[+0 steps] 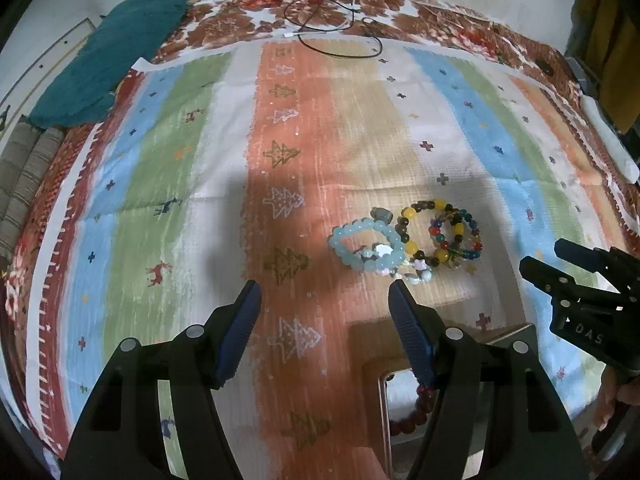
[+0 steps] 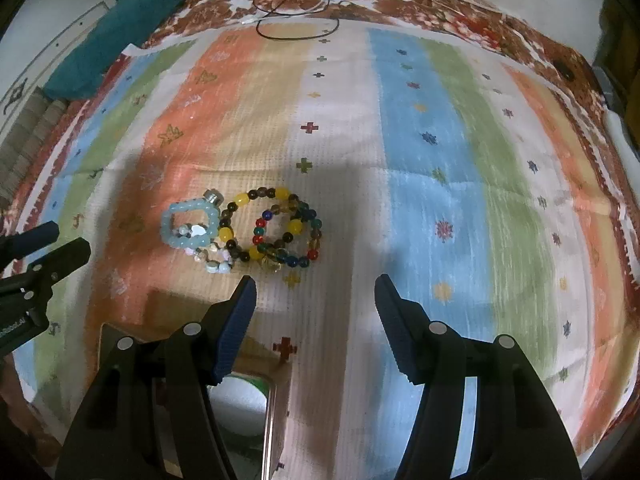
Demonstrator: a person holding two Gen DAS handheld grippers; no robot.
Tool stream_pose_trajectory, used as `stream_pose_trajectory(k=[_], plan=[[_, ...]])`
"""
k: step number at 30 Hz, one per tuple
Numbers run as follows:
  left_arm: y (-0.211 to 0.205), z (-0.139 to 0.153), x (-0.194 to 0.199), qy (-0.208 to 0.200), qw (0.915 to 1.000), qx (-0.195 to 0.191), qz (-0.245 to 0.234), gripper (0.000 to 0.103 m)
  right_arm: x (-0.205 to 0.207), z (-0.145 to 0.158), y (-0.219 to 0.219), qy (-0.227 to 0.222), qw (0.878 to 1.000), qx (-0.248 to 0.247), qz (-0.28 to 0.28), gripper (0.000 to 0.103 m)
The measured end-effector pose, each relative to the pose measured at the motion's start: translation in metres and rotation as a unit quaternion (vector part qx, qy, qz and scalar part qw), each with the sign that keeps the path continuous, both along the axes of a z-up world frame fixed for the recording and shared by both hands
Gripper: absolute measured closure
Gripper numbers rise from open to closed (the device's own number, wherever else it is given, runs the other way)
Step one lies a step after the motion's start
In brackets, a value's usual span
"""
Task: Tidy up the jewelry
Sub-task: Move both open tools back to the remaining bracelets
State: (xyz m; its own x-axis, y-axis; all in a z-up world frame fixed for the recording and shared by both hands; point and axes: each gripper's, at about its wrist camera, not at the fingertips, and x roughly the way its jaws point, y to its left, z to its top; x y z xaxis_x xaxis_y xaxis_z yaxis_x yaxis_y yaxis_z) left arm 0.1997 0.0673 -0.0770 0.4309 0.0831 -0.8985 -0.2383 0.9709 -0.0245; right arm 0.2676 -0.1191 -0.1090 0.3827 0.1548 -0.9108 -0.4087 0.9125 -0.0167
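Pale-blue bracelet (image 1: 366, 250) and its beaded neighbours are lying bunched on the striped cloth (image 1: 168, 168), just ahead-right of the spread left tool (image 1: 325, 294); the right tool (image 2: 314, 286), equally spread, is hovering comparably near.

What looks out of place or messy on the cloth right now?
The bracelets lie in a tangled heap: the pale blue bracelet overlaps a small pastel one, and the multicolored strands pile together. One dark red bracelet already sits in the box. Both grippers are open and empty.
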Motion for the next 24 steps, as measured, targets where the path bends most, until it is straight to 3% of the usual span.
stream_pose_trajectory(k=[16, 24], plan=[[0.007, -0.027, 0.033, 0.029, 0.9996, 0.002, -0.002, 0.037, 0.025, -0.018, 0.015, 0.015, 1.000, -0.020, 0.011, 0.042], [0.012, -0.038, 0.049, 0.035, 0.9994, -0.005, -0.003, 0.041, 0.041, -0.034, 0.021, 0.036, 0.999, -0.025, 0.010, 0.049]])
